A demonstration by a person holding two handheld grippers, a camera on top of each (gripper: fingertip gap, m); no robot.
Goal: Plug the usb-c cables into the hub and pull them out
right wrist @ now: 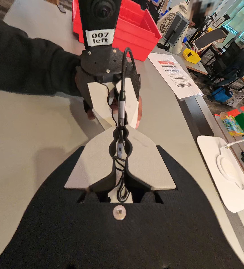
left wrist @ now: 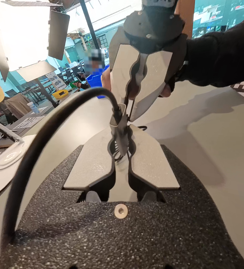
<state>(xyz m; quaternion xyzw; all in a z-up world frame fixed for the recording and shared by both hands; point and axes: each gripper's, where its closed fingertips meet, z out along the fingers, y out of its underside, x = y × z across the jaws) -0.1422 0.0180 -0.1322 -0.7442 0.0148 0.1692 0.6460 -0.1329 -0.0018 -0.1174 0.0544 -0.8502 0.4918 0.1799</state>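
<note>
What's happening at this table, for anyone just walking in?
A person works two handheld grippers facing each other above a grey table. The left gripper is closed on a grey hub, whose thick black lead arches away. The right gripper pinches a thin usb-c cable at the hub's end. Whether the plug is seated cannot be seen.

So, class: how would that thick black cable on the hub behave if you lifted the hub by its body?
The thick black cable holds a smooth arch unsupported, so it is probably springy, not limp. It would likely tug the small grey hub sideways, since the hub looks light.
</note>
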